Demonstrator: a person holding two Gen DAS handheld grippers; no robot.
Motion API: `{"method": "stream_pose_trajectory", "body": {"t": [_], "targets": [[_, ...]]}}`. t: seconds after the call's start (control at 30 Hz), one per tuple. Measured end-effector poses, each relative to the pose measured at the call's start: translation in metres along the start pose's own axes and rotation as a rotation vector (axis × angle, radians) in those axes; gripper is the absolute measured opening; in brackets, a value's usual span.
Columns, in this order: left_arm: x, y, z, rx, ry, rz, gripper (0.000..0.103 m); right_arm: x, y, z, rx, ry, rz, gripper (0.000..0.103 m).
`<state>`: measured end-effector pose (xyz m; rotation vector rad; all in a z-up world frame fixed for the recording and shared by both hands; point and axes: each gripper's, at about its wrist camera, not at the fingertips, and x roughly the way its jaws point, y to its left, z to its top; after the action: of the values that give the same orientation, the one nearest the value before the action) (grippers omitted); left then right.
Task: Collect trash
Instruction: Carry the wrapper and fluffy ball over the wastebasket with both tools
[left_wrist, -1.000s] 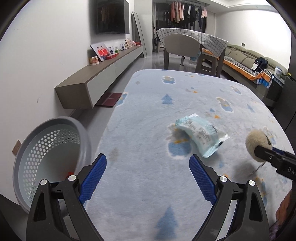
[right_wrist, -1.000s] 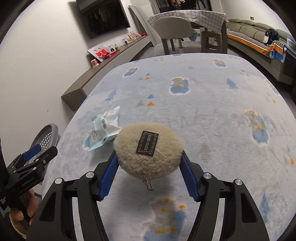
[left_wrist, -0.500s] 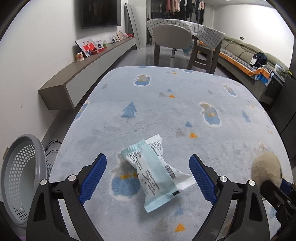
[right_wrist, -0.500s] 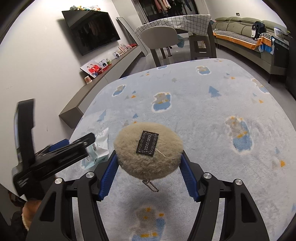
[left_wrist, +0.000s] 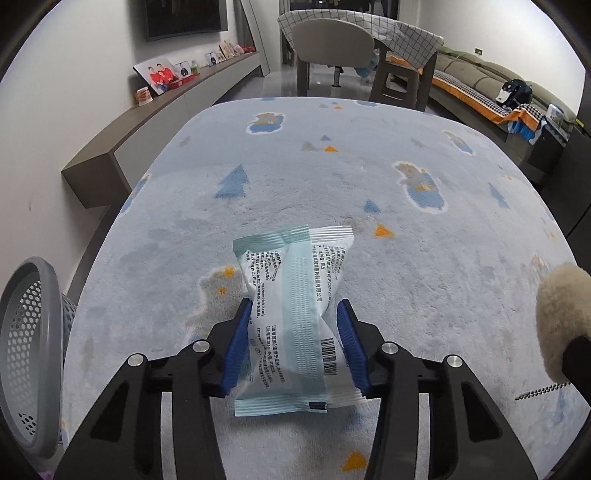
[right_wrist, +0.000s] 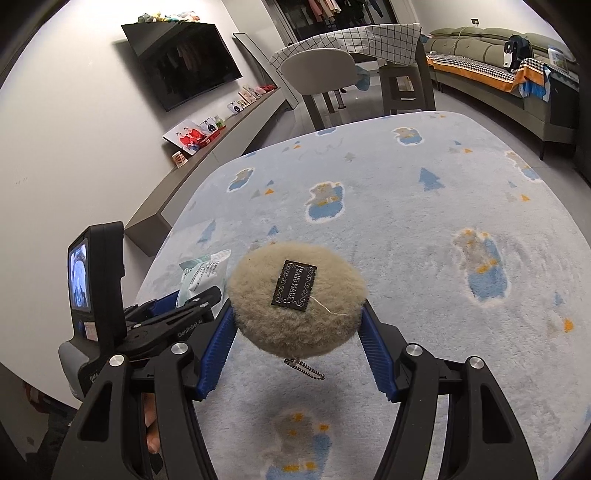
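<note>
The grey basket (left_wrist: 33, 354) is cut off by the left edge

Open rug (left_wrist: 332, 177) is seen ahead of both grippers, unobstructed up to the chair (left_wrist: 332, 48) and draped table (left_wrist: 402, 33) at its far end. The left side is bounded by a grey perforated basket (left_wrist: 26, 354) and a low wall shelf (left_wrist: 147, 122). The right side is bounded by a sofa (right_wrist: 480, 70).
</note>
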<state>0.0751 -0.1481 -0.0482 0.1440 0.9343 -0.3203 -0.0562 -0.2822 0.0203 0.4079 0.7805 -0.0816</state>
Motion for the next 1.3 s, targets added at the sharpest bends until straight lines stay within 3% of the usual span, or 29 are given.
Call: {"method": "stream_pose_trajectory", "body": {"t": [0.27, 0.63, 1.07, 1.3], "targets": [[-0.031, 0.015, -0.014, -0.003, -0.034, -0.016, 0.039, 0.001, 0.008, 0.001, -0.015, -0.007, 0.008, 0.063], [-0.088, 0.071, -0.039, -0.03, -0.11, 0.043, 0.039, 0.007, 0.035, -0.004, -0.039, 0.003, 0.01, 0.063], [-0.141, 0.141, -0.073, -0.057, -0.179, 0.085, 0.039, 0.021, 0.121, -0.021, -0.121, 0.04, 0.056, 0.063], [-0.152, 0.179, -0.078, -0.108, -0.186, 0.079, 0.039, 0.02, 0.167, -0.006, -0.091, 0.066, 0.088, 0.063]]}}
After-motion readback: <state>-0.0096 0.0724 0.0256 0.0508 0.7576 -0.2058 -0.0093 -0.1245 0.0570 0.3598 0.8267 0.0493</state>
